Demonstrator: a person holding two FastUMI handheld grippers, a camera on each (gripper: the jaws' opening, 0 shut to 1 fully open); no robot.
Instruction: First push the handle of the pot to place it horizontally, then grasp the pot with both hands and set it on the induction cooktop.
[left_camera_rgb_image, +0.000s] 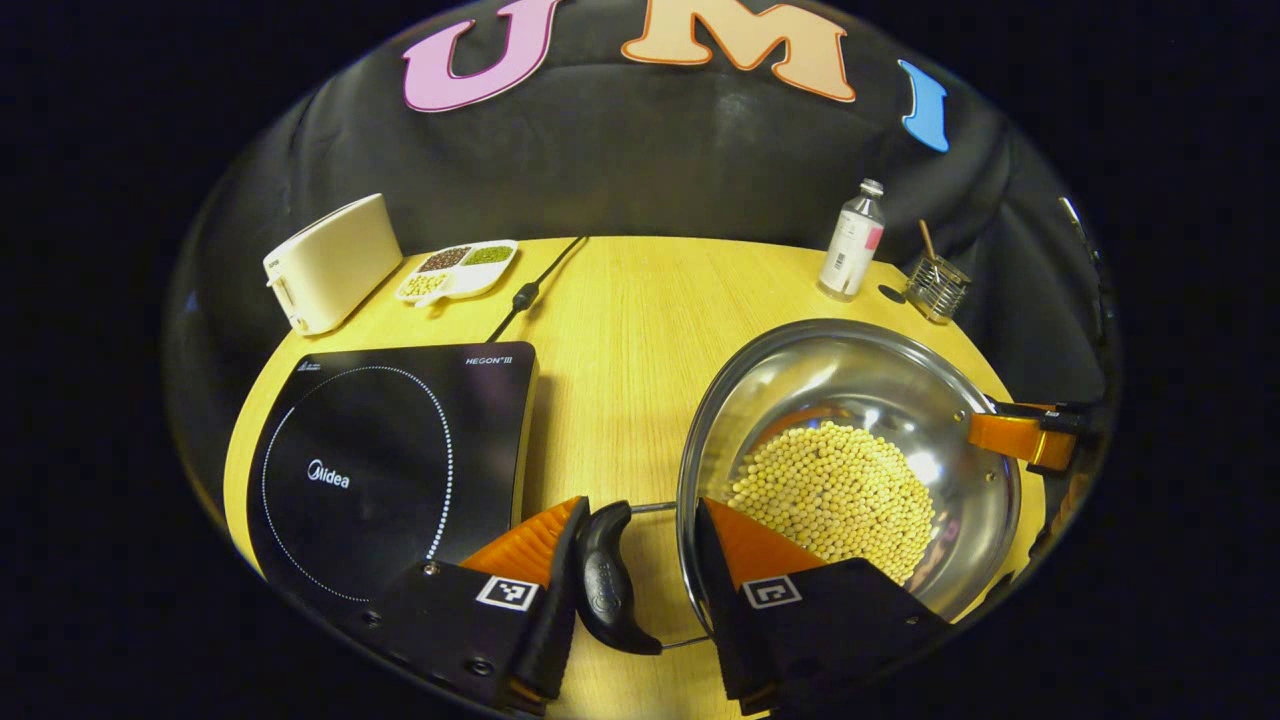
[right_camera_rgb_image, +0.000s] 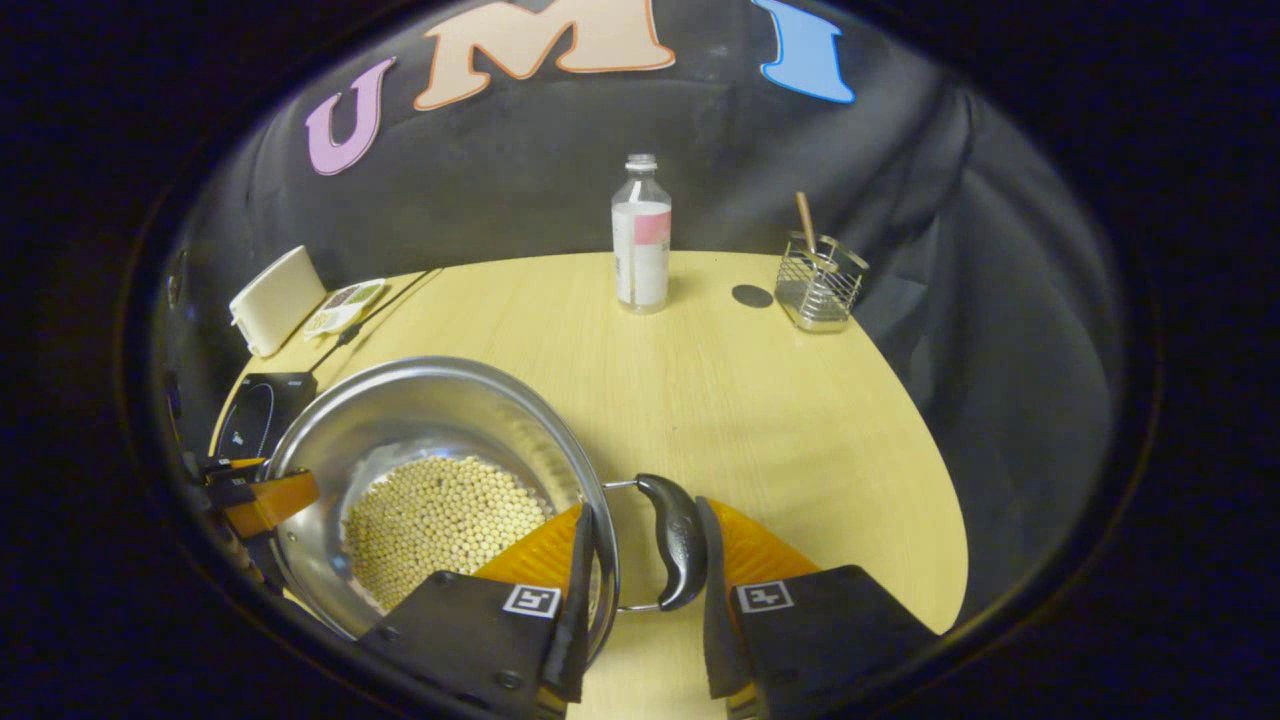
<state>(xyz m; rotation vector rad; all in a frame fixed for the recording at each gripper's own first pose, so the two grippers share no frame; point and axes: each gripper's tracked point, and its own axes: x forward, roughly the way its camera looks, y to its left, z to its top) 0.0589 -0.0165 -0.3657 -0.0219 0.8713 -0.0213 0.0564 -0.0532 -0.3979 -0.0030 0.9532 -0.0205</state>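
The pot (left_camera_rgb_image: 850, 450), full of small yellow beans (left_camera_rgb_image: 835, 495), stands on the desk (left_camera_rgb_image: 620, 330) right of the induction cooktop (left_camera_rgb_image: 385, 470). Each hand-held gripper, left (left_camera_rgb_image: 635, 570) and right (right_camera_rgb_image: 640, 560), is apart around one side handle, not clamped. If one closes late or lifts unevenly, the pot may tilt and spill beans.

A round wooden table (right_camera_rgb_image: 760, 400) with a pale yellow top stretches ahead of the right gripper's camera, lit evenly from above. Beyond its far edge hangs a black cloth wall (right_camera_rgb_image: 520, 170), creased and draped down around the table's sides. A small dark round spot (right_camera_rgb_image: 752, 296) marks the tabletop far ahead.
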